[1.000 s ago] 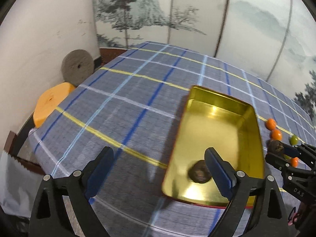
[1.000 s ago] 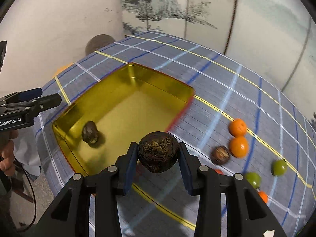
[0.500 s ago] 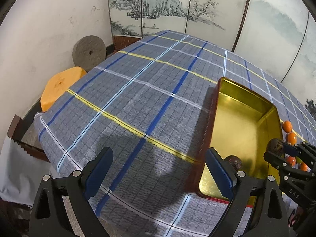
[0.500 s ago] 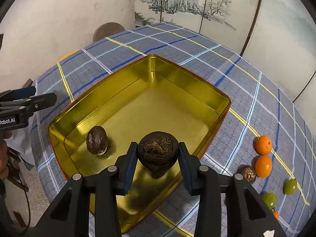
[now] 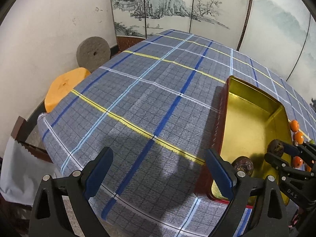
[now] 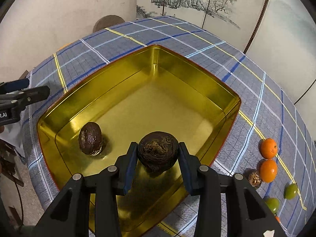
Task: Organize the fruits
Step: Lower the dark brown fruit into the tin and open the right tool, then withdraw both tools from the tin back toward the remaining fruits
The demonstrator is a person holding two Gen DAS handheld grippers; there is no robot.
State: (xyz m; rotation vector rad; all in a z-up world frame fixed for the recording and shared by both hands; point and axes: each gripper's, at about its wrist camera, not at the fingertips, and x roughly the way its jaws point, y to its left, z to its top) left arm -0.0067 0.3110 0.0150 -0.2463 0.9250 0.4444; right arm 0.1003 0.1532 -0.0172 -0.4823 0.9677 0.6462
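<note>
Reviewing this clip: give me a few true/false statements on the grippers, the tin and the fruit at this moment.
1. The right gripper is shut on a dark fruit. True.
2. The gold tin holds nothing. False: one dark fruit lies inside.
3. The left gripper holds an orange. False: it is open, holding nothing.
4. Two oranges lie on the cloth outside the tin. True.

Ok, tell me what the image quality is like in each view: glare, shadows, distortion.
Left wrist view: strong fisheye bending of the tablecloth grid, dark vignette corners, broad soft shadows on the cloth ahead of the left gripper. Right wrist view: sharp, same curvature; the gold tin mirrors light on its walls and floor, and the brown fruit in the right gripper casts a shadow beneath.
</note>
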